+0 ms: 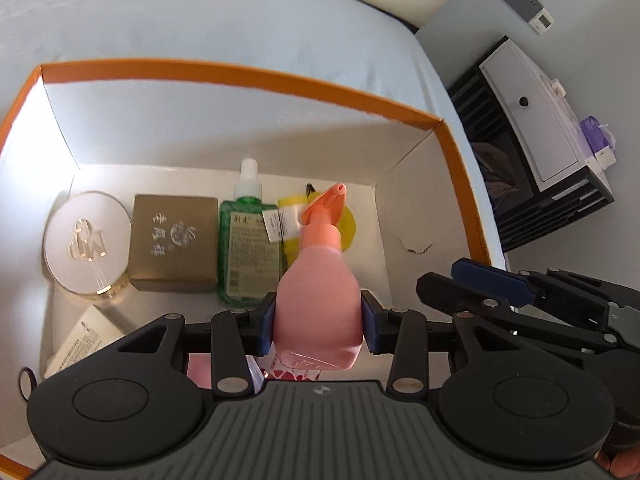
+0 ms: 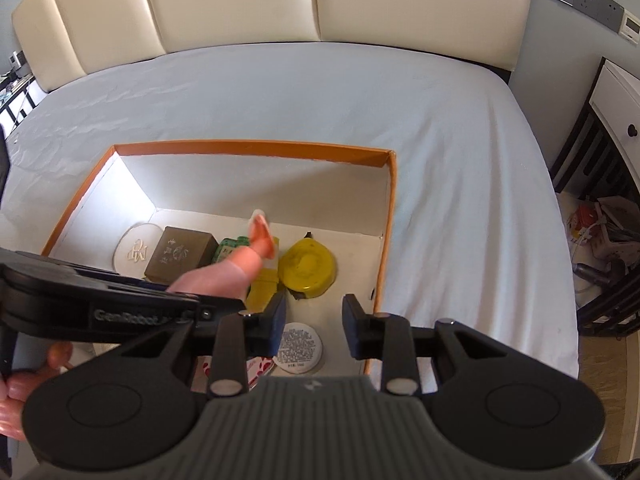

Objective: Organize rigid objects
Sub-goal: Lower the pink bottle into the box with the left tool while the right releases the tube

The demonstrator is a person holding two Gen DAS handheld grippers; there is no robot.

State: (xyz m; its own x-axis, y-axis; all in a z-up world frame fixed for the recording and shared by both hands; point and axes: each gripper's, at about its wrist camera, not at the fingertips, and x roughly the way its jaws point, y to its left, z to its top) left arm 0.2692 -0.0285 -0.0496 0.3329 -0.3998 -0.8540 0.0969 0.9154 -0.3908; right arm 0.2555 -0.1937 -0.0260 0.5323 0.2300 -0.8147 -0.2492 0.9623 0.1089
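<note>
An orange-rimmed white cardboard box (image 1: 256, 80) sits on the bed. My left gripper (image 1: 318, 320) is shut on a pink spray bottle (image 1: 320, 280) with an orange nozzle, held tilted over the box's inside. On the box floor lie a round white compact (image 1: 86, 240), a gold-brown box (image 1: 174, 242), a green bottle (image 1: 248, 248) and a yellow tape measure (image 2: 308, 266). My right gripper (image 2: 314, 316) stands open with nothing between its pads, above a round white labelled lid (image 2: 300, 346) near the box's right wall. The pink bottle (image 2: 216, 276) shows blurred in the right wrist view.
The box rests on a pale blue bedsheet (image 2: 320, 92) with a cream padded headboard (image 2: 240, 0) behind. A black and white nightstand (image 1: 536, 148) stands to the right of the bed. Clutter lies on the floor (image 2: 608, 236) beside it. A white carton (image 1: 80, 340) lies in the box's near left corner.
</note>
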